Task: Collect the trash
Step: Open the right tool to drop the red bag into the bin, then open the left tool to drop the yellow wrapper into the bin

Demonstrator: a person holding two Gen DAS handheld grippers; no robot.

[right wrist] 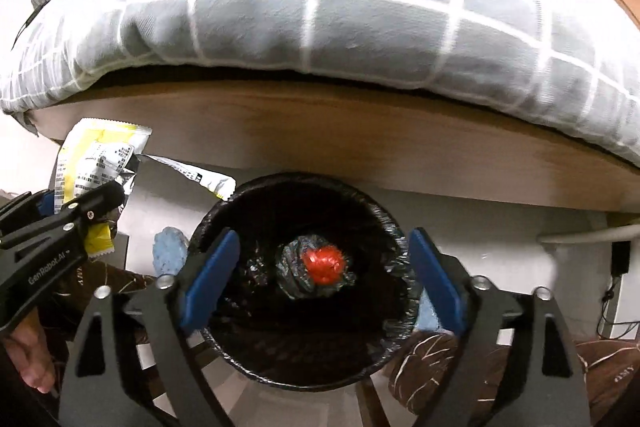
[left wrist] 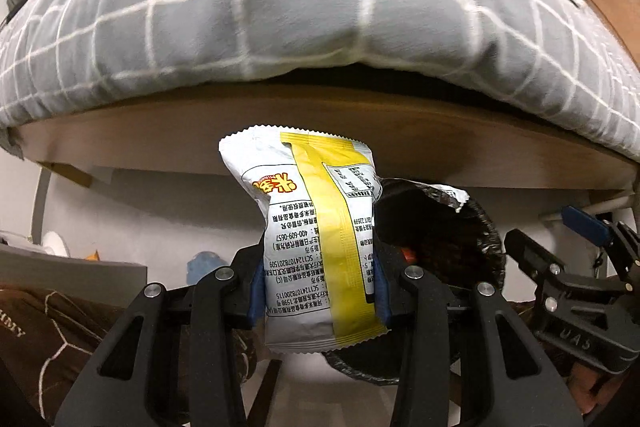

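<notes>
A white-and-yellow snack packet (left wrist: 304,187) stands upright between my left gripper's (left wrist: 320,267) blue pads, which are shut on its lower half. Just right of it is a round bin lined with a black bag (left wrist: 480,227). A torn silver-and-white wrapper strip (left wrist: 440,193) hangs over the bin's near rim; whether it belongs to the packet I cannot tell. My right gripper (right wrist: 324,239) hangs open above the bin (right wrist: 384,219), pointing down, with nothing between its pads. A red crumpled ball on silver foil (right wrist: 324,263) lies in the bin. The packet (right wrist: 96,155) and left gripper (right wrist: 100,199) show at left.
A bed with a grey checked quilt (right wrist: 320,7) on a wooden frame (right wrist: 360,131) runs across just beyond the bin. Brown patterned cloth (right wrist: 440,359) lies beside the bin, a blue fuzzy thing (right wrist: 170,251) to its left. A hand (right wrist: 32,359) holds the left gripper.
</notes>
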